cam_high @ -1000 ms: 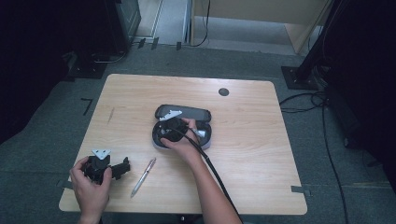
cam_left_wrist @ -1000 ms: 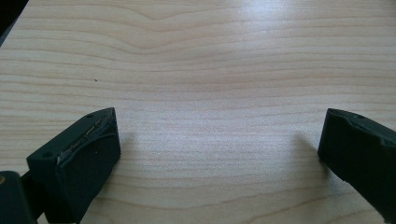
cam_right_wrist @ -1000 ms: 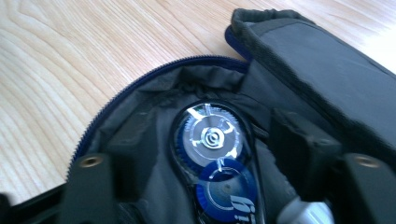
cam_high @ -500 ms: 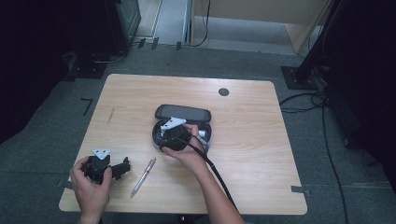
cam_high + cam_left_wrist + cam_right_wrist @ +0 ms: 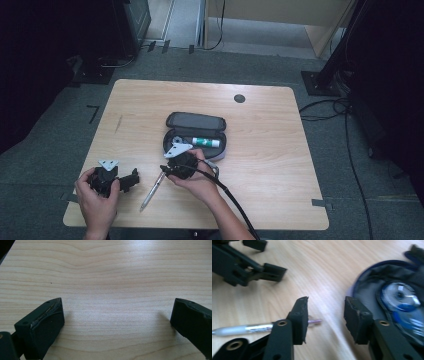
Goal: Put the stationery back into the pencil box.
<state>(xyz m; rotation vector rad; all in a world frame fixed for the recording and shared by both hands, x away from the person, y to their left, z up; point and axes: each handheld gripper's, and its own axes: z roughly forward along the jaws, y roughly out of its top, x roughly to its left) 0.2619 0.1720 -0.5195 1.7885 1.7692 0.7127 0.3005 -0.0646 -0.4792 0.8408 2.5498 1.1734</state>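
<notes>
An open dark pencil case (image 5: 196, 122) lies mid-table with a green-and-white marker (image 5: 205, 142) inside. A silver pen (image 5: 152, 188) lies on the wood in front of it. My right gripper (image 5: 164, 169) hovers between the case and the pen, open and holding nothing. In the right gripper view, my right gripper (image 5: 325, 308) has the pen (image 5: 244, 329) partly behind its left jaw and the case (image 5: 372, 287) with a blue round item (image 5: 404, 303) at right. My left gripper (image 5: 131, 179) rests open near the front left; in its own view, my left gripper (image 5: 117, 312) has bare wood between its jaws.
The wooden table (image 5: 270, 165) has bare room to the right and at the back. A dark round cap (image 5: 239, 98) sits in the tabletop near the far edge. The right gripper's cable (image 5: 235, 205) trails off the front edge. Dark stands surround the table on the floor.
My right gripper has drawn back from over the pencil case toward the front, ending near the pen. The marker now shows in the case. The left gripper has stayed put.
</notes>
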